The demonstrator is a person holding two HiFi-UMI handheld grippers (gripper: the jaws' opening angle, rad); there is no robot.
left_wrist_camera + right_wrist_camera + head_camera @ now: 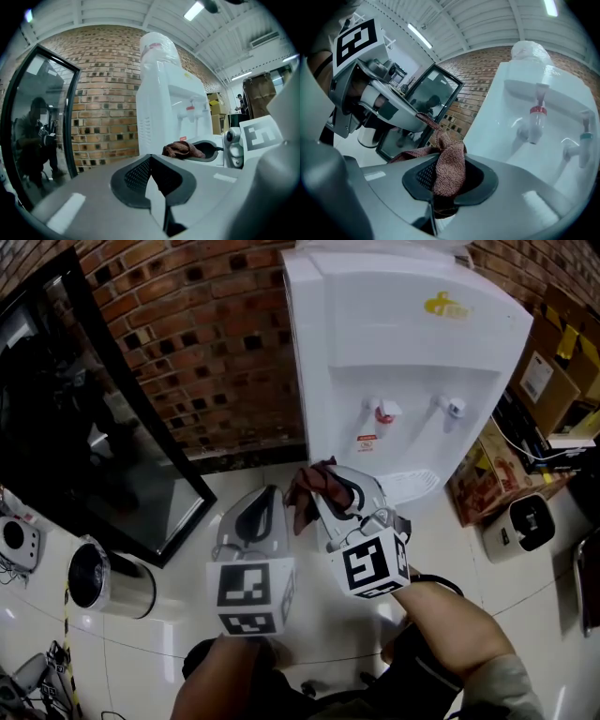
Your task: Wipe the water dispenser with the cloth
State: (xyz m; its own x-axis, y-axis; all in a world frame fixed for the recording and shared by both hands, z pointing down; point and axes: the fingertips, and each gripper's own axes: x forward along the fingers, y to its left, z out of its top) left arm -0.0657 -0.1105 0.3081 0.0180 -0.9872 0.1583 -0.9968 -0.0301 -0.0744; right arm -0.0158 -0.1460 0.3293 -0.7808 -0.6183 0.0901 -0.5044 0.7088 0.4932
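Before the white water dispenser (394, 343), which stands against a brick wall (187, 343), the right hand-held gripper (445, 180) is clenched on the reddish-brown cloth (451, 161). The cloth bunches between its jaws and pokes out past their tips, near the dispenser's lower front. Just beside it, the left hand-held gripper (271, 493) has its jaws pressed together with nothing between them.
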